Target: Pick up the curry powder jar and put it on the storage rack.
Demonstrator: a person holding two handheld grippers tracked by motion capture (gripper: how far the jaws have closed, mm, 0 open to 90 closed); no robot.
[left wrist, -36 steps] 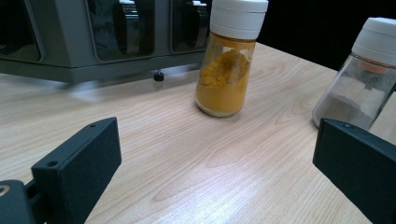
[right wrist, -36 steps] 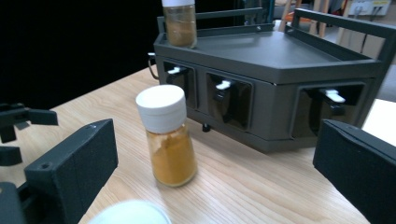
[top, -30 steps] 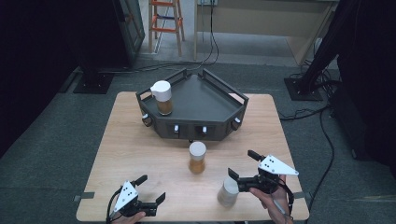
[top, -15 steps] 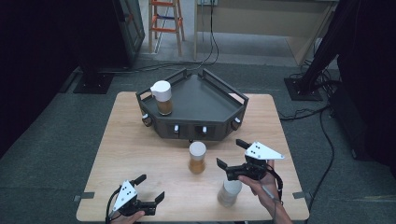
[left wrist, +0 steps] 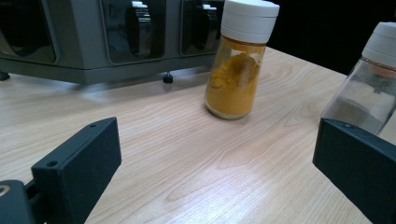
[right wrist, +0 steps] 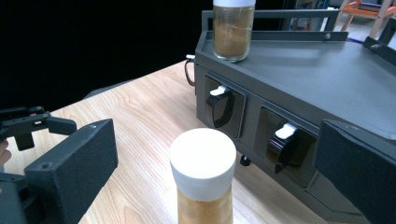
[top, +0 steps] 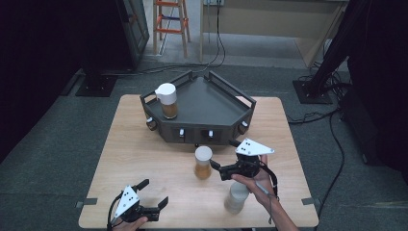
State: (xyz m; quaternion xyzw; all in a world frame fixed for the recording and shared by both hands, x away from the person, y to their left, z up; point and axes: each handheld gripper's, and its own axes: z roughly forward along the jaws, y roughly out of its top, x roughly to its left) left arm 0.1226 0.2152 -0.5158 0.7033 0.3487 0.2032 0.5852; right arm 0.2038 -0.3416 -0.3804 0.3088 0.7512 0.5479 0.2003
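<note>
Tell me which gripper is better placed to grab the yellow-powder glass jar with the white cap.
Right gripper: open, beside the yellow-powder glass jar. Left gripper sits near the table's front edge.

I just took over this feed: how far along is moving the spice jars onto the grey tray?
One brown jar already stands on the grey tray. The right claw, open, is closing in on the yellow jar on the table but has not gripped it. The pale jar waits near the front edge. The left claw is open and idle.
</note>
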